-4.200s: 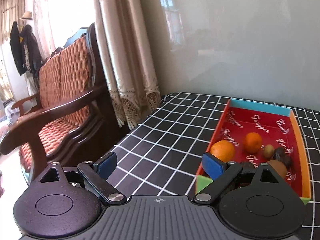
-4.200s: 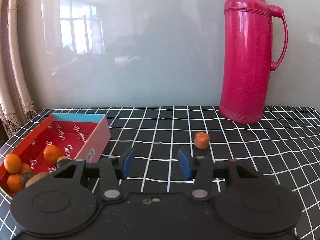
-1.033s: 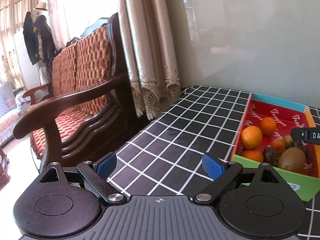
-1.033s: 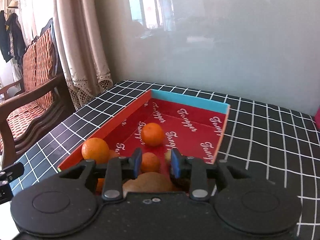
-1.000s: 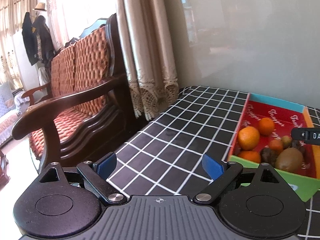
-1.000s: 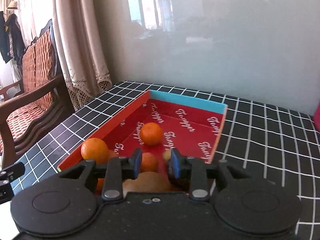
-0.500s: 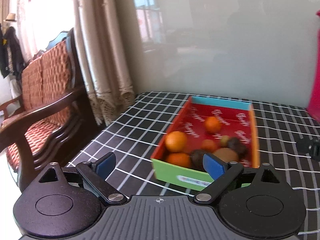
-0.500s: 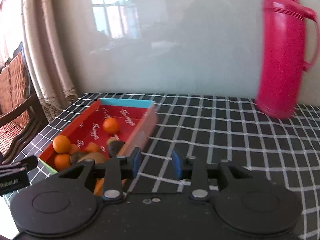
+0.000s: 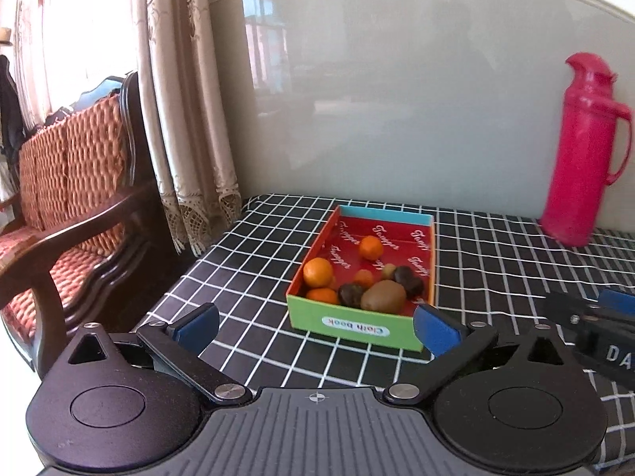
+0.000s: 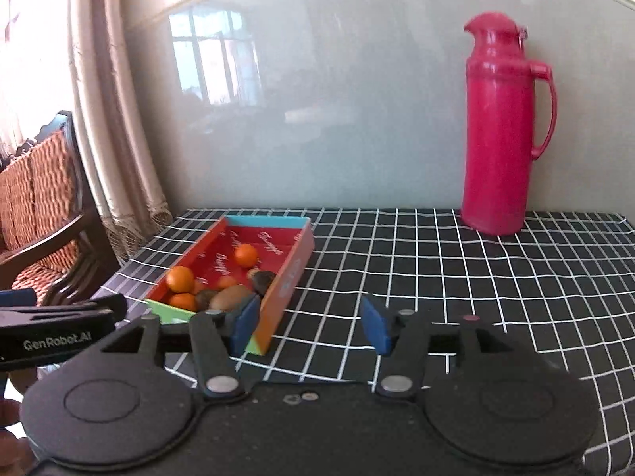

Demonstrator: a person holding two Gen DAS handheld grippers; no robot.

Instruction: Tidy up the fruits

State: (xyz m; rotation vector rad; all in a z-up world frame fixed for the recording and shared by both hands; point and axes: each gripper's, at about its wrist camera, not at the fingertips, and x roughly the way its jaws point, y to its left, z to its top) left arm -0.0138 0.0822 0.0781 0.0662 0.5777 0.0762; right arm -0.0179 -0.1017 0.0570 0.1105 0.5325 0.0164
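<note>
The left gripper (image 9: 315,329) has just been opening and its blue pads now stand at full spread with nothing between them. The right gripper (image 10: 308,331) has likewise just been opening; its jaws sit partly apart and hold nothing. Both grippers hover above the black checked tablecloth (image 9: 496,261), short of the box. The fruit box (image 9: 359,327), red inside with a green near wall and blue far wall, rests on the cloth near its left edge. It contains several oranges (image 9: 317,271), a brown kiwi (image 9: 383,296) and some dark fruits (image 9: 408,279), grouped toward the near end. A pink thermos (image 10: 502,127) stands upright at the back right, against the glossy wall panel. A wooden chair (image 9: 67,198) and curtain (image 9: 178,119) are to the left.
</note>
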